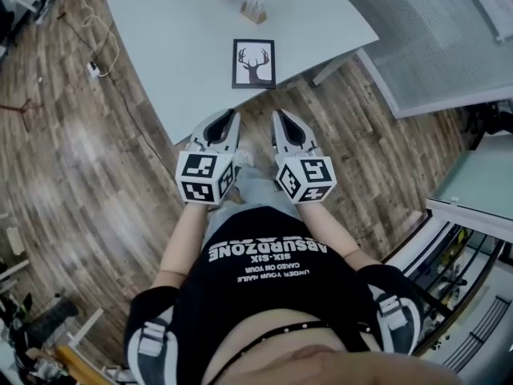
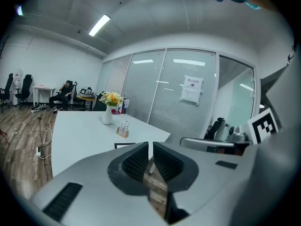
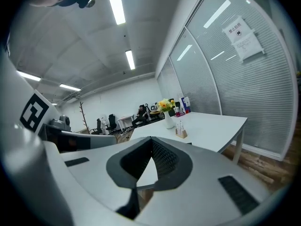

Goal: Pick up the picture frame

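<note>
Left gripper (image 1: 232,115): held low in front of the body, over the wood floor (image 1: 96,175), short of the table (image 1: 184,38). In its own view the jaws are drawn almost together, with only a thin slit between the ribbed pads and nothing in it. Empty.

Right gripper (image 1: 277,115): just beside the left, same height, same heading. Its own view shows the jaw tips meeting at a point. Closed, holding nothing.

Picture frame (image 1: 254,62): lies flat on the table, close to the near edge, black border, deer print face up. It is apart from both grippers, straight ahead on the far side of them. The two sets of tips line up roughly with its left and right edges, so it sits centred between them. Neither hand is clearly nearer.

Shape: nearly square, the slightly longer side running near to far. The near short edge faces the grippers.

Left gripper view: only a thin dark strip of the frame (image 2: 124,145) shows, just left of the jaws.

Beyond the frame, well apart from it: a small wooden holder (image 1: 254,10) toward the far side of the table.

Judgement: reach not yet begun. Either gripper needs to open its jaws and travel forward and down to the near edge or a side edge.
</note>
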A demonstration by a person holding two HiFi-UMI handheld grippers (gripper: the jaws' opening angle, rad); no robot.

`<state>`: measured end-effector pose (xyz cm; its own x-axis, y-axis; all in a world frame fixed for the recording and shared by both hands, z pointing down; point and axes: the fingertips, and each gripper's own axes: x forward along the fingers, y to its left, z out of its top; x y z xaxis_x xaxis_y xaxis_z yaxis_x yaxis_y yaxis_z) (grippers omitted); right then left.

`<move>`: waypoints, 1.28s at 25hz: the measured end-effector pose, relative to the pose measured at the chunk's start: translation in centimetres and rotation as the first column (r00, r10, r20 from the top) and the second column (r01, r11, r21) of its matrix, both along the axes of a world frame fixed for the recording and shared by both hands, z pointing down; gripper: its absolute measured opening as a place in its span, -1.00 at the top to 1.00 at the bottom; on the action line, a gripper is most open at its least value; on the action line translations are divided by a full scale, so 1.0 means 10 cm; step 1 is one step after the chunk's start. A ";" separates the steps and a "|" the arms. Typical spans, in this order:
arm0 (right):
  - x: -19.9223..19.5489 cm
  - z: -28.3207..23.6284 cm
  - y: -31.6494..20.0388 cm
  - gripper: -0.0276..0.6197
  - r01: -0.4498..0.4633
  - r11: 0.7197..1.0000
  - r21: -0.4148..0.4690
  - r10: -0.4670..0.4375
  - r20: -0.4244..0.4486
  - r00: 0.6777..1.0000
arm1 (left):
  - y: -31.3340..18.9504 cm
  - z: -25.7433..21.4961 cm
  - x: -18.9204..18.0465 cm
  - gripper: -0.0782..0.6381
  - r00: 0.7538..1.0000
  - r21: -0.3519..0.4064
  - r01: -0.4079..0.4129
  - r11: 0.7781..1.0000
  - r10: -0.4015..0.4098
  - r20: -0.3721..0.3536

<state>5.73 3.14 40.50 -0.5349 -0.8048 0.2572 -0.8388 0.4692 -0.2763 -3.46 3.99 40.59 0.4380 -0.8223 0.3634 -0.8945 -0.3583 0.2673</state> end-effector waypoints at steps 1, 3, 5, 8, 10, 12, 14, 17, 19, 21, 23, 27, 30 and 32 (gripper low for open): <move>0.01 0.04 -0.08 0.86 -0.005 1.000 -0.008 0.005 -0.002 1.000 | -0.09 0.03 0.00 0.66 1.000 -0.006 -0.003 1.000 0.003 0.001; 0.01 0.12 -0.25 0.86 -0.013 1.000 -0.026 0.013 -0.009 1.000 | -0.27 0.10 -0.01 0.66 1.000 -0.018 -0.009 1.000 0.009 0.002; 0.02 0.20 -0.44 0.86 -0.019 0.999 -0.044 0.019 -0.012 1.000 | -0.46 0.16 -0.01 0.66 1.000 -0.030 -0.014 0.999 0.014 0.006; 0.07 0.29 -0.72 0.86 -0.029 0.997 -0.067 0.028 -0.016 0.999 | -0.77 0.26 0.00 0.66 1.000 -0.051 -0.021 0.998 0.022 0.019; 0.09 0.36 -0.89 0.86 -0.034 0.996 -0.081 0.032 -0.020 0.999 | -0.95 0.32 -0.01 0.66 0.999 -0.062 -0.022 0.998 0.023 0.027; 0.10 0.43 -1.04 0.86 -0.041 0.995 -0.089 0.039 -0.026 0.999 | -1.11 0.37 -0.03 0.66 0.999 -0.069 -0.021 0.997 0.023 0.030; 0.12 0.49 -1.18 0.86 -0.054 0.994 -0.095 0.051 -0.034 0.998 | -1.25 0.43 -0.05 0.66 0.999 -0.077 -0.021 0.997 0.023 0.033; 0.14 0.55 -1.38 0.86 -0.070 0.992 -0.105 0.066 -0.042 0.997 | -1.43 0.51 -0.09 0.66 0.999 -0.091 -0.021 0.996 0.026 0.045; 0.15 0.59 -1.49 0.86 -0.073 0.991 -0.112 0.069 -0.042 0.997 | -1.54 0.56 -0.11 0.66 0.998 -0.103 -0.019 0.995 0.025 0.053; 0.16 0.63 -1.61 0.86 -0.078 0.990 -0.120 0.072 -0.049 0.996 | -1.66 0.62 -0.13 0.66 0.998 -0.117 -0.018 0.993 0.025 0.059; 0.16 0.68 -1.71 0.86 -0.082 0.988 -0.132 0.074 -0.062 0.995 | -1.75 0.68 -0.14 0.66 0.998 -0.132 -0.020 0.991 0.028 0.063; 0.12 0.82 -1.90 0.86 -0.075 0.983 -0.167 0.062 -0.082 0.995 | -1.93 0.80 -0.13 0.66 0.996 -0.156 -0.035 0.987 0.047 0.073; 0.10 0.94 -2.03 0.85 -0.072 0.978 -0.195 0.055 -0.095 0.994 | -2.06 0.89 -0.10 0.66 0.995 -0.178 -0.050 0.983 0.065 0.076; 0.08 1.01 -2.09 0.78 -0.069 0.973 -0.218 0.049 -0.092 0.994 | -2.15 0.95 -0.10 0.65 0.993 -0.183 -0.043 0.982 0.062 0.101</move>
